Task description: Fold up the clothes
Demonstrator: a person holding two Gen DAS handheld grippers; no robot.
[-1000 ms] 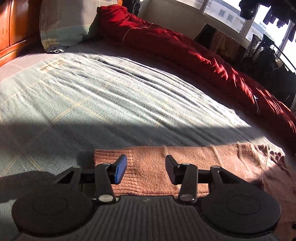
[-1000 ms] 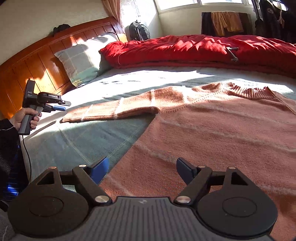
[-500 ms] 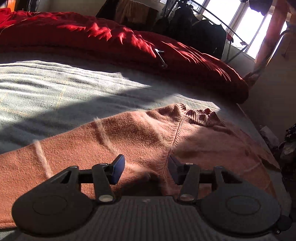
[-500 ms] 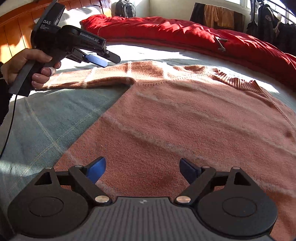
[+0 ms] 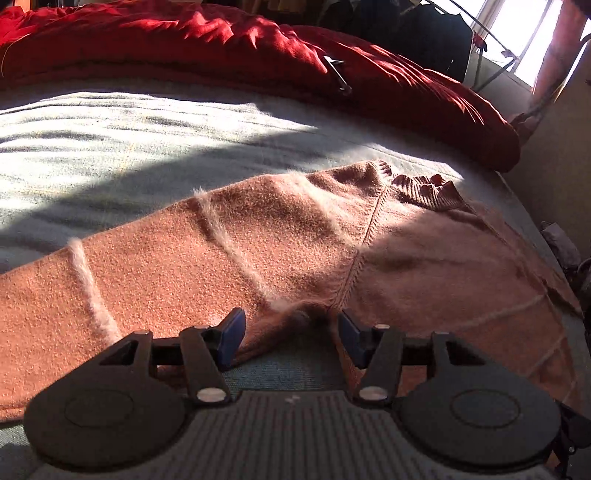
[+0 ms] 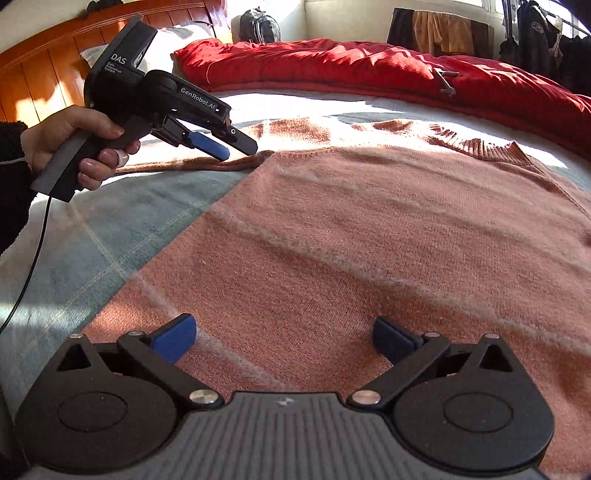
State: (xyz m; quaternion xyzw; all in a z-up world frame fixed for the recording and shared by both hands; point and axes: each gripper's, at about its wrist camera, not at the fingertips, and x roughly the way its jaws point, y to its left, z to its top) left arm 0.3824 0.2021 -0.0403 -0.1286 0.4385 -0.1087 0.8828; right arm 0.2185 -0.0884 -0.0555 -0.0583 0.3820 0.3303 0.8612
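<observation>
A salmon-pink sweater (image 6: 369, 236) with pale fuzzy stripes lies flat, front up, on a bed (image 6: 110, 236) covered in a grey-green blanket, its ribbed collar (image 6: 480, 146) toward the far side and one sleeve (image 5: 110, 280) stretched out sideways. The left hand-held gripper (image 5: 290, 334), held in a hand (image 6: 74, 144) with a dark sleeve, is low at the armpit where the sleeve meets the body; its blue-padded fingers (image 5: 231, 334) are spread, one at the sleeve's lower edge and one at the body's side edge, with bare blanket and a small bunch of knit between them, nothing pinched. The right hand-held gripper (image 6: 284, 338) hovers over the lower body of the sweater near its hem side, jaws wide apart and holding nothing. A rumpled red duvet (image 6: 369, 70) runs along the far side of the bed, with a small metal clip (image 6: 445, 83) on it. Behind it are a backpack (image 6: 258, 26) by the wall, hanging clothes (image 6: 443, 33) and dark garments on a rack (image 6: 535, 40). A wooden headboard (image 6: 37, 81) and a pillow (image 6: 170, 40) stand at the left, partly hidden by the left tool's body. A black cable (image 6: 33, 258) trails down from its handle across the blanket.
</observation>
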